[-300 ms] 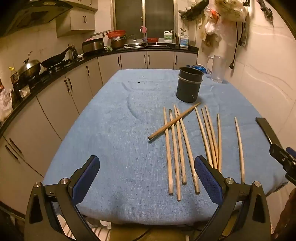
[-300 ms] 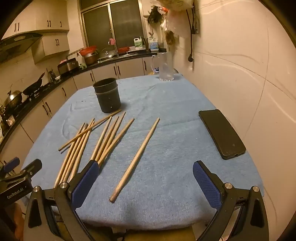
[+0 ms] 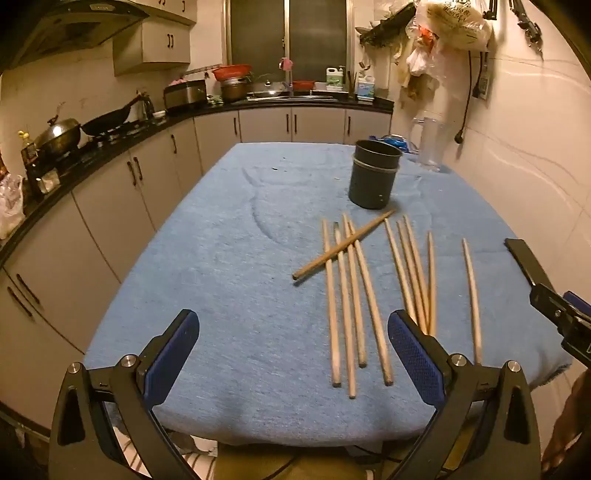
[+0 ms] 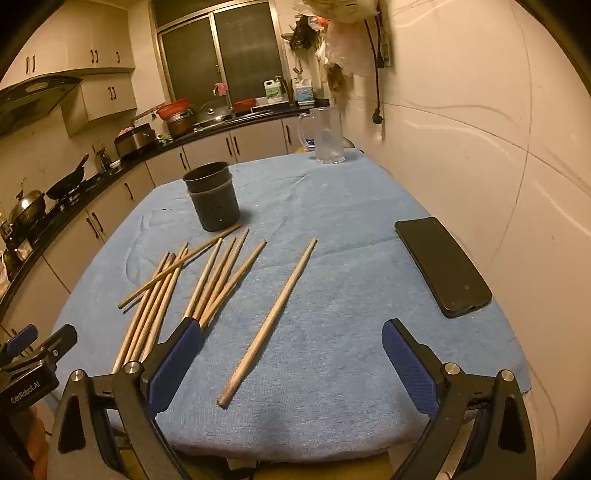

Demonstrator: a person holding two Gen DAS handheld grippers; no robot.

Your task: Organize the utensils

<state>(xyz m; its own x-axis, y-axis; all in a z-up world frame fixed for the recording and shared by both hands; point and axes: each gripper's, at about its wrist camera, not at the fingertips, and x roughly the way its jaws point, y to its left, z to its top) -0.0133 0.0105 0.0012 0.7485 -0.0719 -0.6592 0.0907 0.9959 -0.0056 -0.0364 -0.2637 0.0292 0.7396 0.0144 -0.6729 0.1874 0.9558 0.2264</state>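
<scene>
Ten chopsticks (image 3: 352, 291) lie loose on your blue-covered bench (image 3: 221, 258), just in front of the dark holder cup (image 3: 373, 178). Your left gripper (image 3: 293, 354) and right gripper (image 4: 291, 363) both hover spread wide at the near edge, gripping nothing. One lone chopstick (image 4: 271, 319) lies between the right gripper's fingers.

1. You have a blue towel-like cloth (image 4: 351, 266) covering the table.
2. Your black phone (image 4: 441, 264) lies flat, face up, on the cloth near the right-hand wall.
3. You see a clear plastic jug (image 4: 327, 136) with a handle standing upright at the far right corner of the table.
4. On your left, a black countertop (image 3: 110, 142) carries a wok (image 3: 61, 134) and a dark frying pan (image 3: 109, 120).
5. At the far end you see a red bowl (image 3: 231, 72) stacked on a pot beside the sink.
6. Plastic bags (image 3: 448, 18) hang on the wall at your upper right.
</scene>
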